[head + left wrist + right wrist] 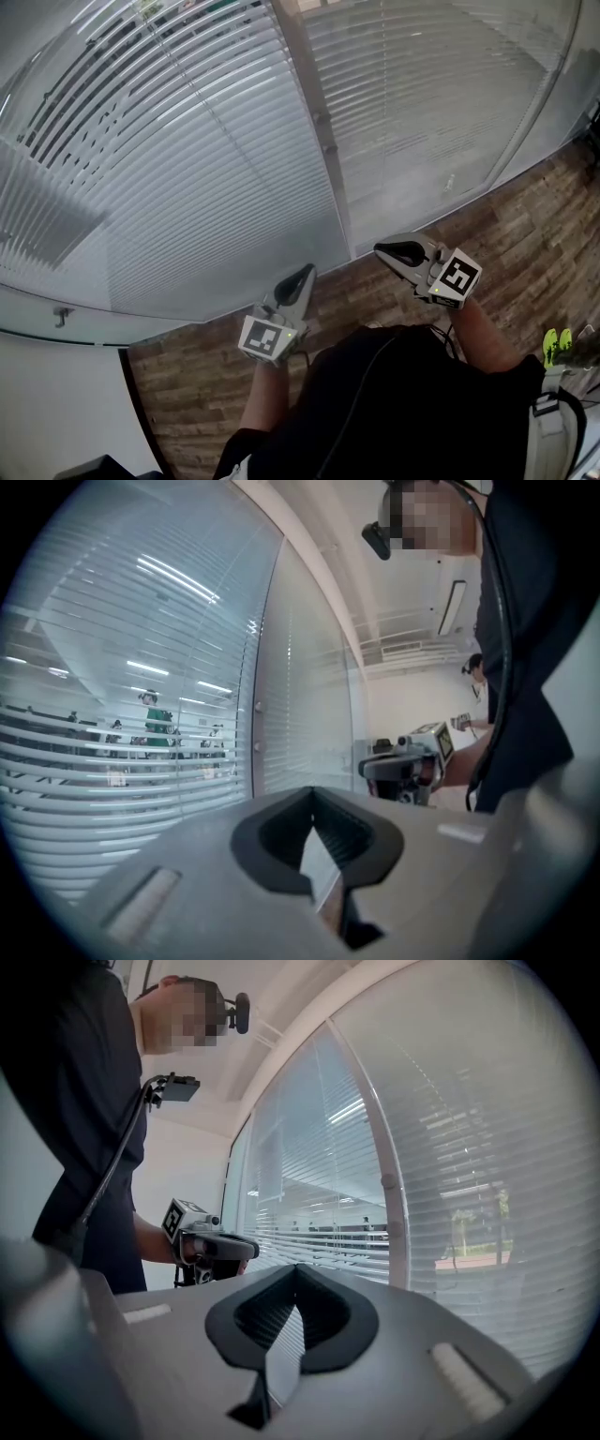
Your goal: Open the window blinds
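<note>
White slatted blinds hang over two glass panes, the left blind (pixel 169 169) and the right blind (pixel 422 103), with a grey post (pixel 319 122) between them. The slats are partly tilted, and a room shows through the left blind (pixel 141 667). My left gripper (pixel 305 272) points at the bottom of the left blind, short of it. Its jaws are shut with nothing between them (pixel 313 794). My right gripper (pixel 382 249) is held just right of the post's foot, also clear of the blinds (pixel 487 1147). It is shut and empty too (pixel 296 1269). Each gripper view shows the other gripper beside it.
Wood-look flooring (pixel 525 225) runs along the foot of the windows. A white wall (pixel 56 403) with a small bracket (pixel 61 316) lies at lower left. Green shoes (pixel 555 345) stand at the right. Another person (pixel 476 672) stands far back in the room.
</note>
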{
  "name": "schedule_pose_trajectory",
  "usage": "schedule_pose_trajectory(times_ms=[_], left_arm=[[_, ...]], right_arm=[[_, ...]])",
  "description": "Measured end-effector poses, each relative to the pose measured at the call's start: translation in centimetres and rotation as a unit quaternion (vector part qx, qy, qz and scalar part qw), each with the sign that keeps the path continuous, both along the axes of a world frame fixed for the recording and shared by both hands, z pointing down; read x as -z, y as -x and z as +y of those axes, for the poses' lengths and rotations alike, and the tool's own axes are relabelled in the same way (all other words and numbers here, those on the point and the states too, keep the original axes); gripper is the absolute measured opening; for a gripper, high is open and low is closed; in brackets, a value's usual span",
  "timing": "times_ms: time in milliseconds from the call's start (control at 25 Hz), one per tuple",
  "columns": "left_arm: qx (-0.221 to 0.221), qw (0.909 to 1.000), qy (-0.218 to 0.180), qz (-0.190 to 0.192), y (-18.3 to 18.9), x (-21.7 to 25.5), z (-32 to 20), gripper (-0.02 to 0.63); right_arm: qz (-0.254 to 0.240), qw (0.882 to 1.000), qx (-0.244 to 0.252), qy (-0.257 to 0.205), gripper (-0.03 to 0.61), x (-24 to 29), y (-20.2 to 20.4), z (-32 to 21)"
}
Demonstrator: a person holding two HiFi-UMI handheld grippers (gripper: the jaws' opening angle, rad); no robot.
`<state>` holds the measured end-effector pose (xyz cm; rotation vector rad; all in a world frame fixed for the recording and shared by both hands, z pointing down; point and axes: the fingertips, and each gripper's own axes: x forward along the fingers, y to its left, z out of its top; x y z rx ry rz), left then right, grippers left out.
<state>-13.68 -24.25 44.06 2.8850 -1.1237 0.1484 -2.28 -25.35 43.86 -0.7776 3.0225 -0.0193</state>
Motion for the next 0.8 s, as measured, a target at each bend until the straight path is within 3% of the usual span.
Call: schedule_pose_trajectory(times_ms=[800], left_arm=[[0.01, 0.9996, -0.026, 0.01, 2.4, 0.5, 0.2, 0.005]], right_arm=[[0.006, 1.0, 0.022, -0.003, 0.005, 0.0, 4.1, -0.4]])
